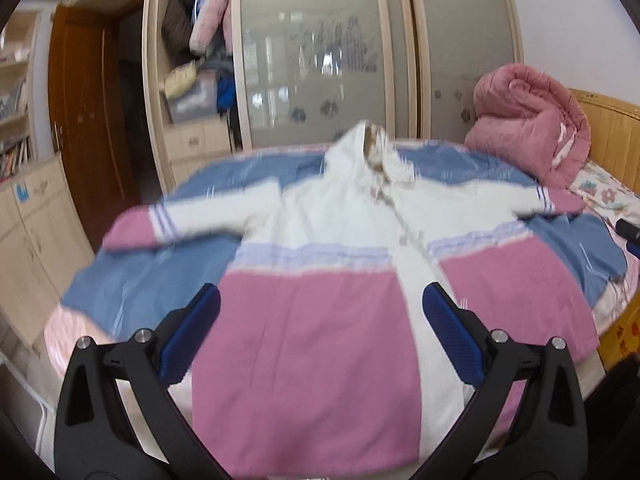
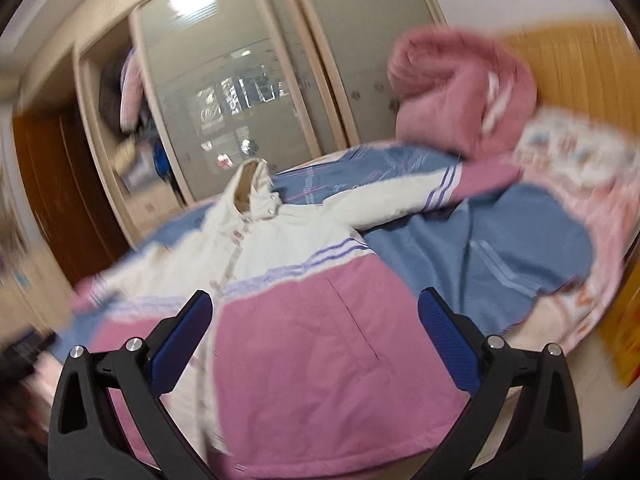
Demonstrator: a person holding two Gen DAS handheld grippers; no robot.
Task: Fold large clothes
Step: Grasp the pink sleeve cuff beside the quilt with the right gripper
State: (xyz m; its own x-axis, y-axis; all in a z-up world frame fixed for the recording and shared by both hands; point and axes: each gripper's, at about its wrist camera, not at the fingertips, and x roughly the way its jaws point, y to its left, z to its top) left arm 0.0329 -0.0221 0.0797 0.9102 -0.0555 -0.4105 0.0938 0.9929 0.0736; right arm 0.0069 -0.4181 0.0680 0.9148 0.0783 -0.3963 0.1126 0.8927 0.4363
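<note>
Open cream wardrobe compartment (image 1: pixel 192 52) stuffed with bundled clothes and a pale storage box. Spread flat on the blue-blanketed bed (image 1: pixel 132 296), hood toward the wardrobe: white-and-pink padded hooded jacket (image 1: pixel 320 280), hem at the near edge. Left gripper (image 1: pixel 320 328) spread wide above the hem, holding nothing. Right gripper (image 2: pixel 316 328) likewise wide, empty.

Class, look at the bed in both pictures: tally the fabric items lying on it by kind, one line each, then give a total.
Jacket: 1
Blue blanket: 1
Rolled pink quilt: 1
Total: 3
</note>
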